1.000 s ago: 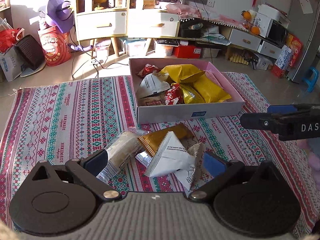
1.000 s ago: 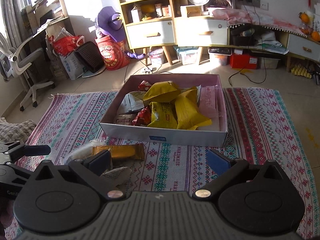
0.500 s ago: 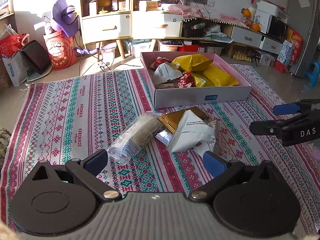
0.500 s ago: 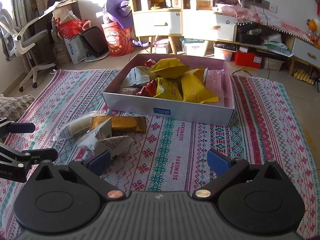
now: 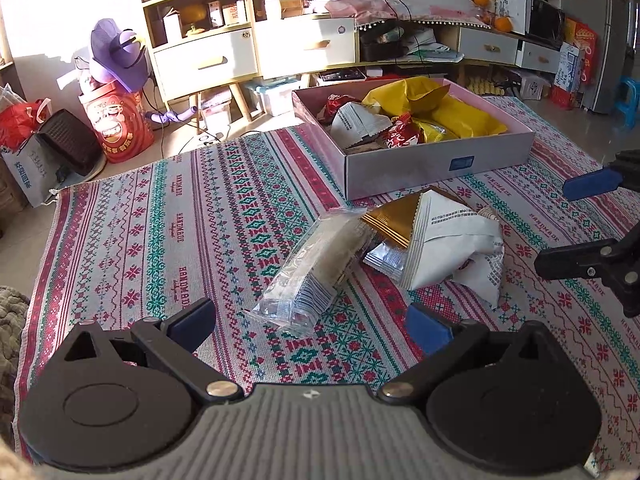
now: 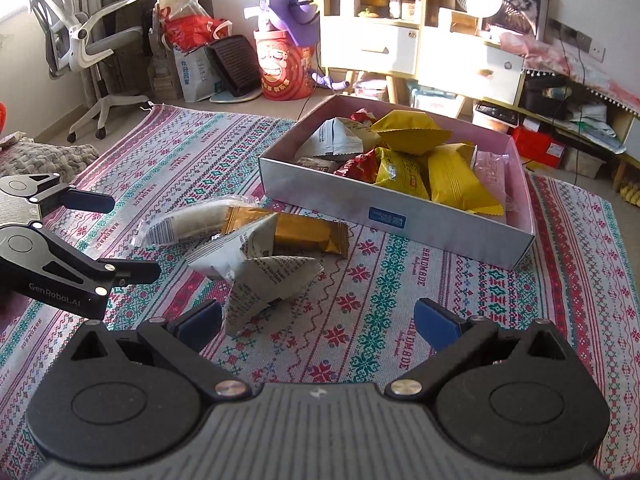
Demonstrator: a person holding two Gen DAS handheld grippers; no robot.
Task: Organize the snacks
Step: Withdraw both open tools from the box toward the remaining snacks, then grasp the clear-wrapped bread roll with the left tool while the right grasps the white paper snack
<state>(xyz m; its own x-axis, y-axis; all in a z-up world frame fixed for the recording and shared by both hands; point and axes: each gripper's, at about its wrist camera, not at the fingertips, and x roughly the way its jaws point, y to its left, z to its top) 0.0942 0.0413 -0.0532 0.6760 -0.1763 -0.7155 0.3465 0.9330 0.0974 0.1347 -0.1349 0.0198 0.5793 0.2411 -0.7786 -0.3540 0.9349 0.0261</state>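
A pink-lined cardboard box (image 5: 440, 162) (image 6: 400, 216) on a patterned rug holds yellow, red and white snack packs. In front of it lie loose snacks: a clear-wrapped pale bar (image 5: 316, 260) (image 6: 188, 224), a gold packet (image 5: 392, 220) (image 6: 304, 234) and two white triangular packs (image 5: 448, 244) (image 6: 260, 268). My left gripper (image 5: 312, 326) is open and empty, just short of the clear-wrapped bar; it also shows in the right wrist view (image 6: 120, 236). My right gripper (image 6: 320, 320) is open and empty, near the white packs; it also shows in the left wrist view (image 5: 568, 228).
The rug (image 5: 192, 208) covers the floor. Behind stand shelves with drawers (image 5: 208, 60), a red drum with a purple hat (image 5: 120, 120), bags (image 5: 24, 152) and an office chair (image 6: 88, 52).
Both grippers have pulled back and swung; the left view has shifted left and the right view toward the loose snacks. Both stay open. The snacks have not moved.
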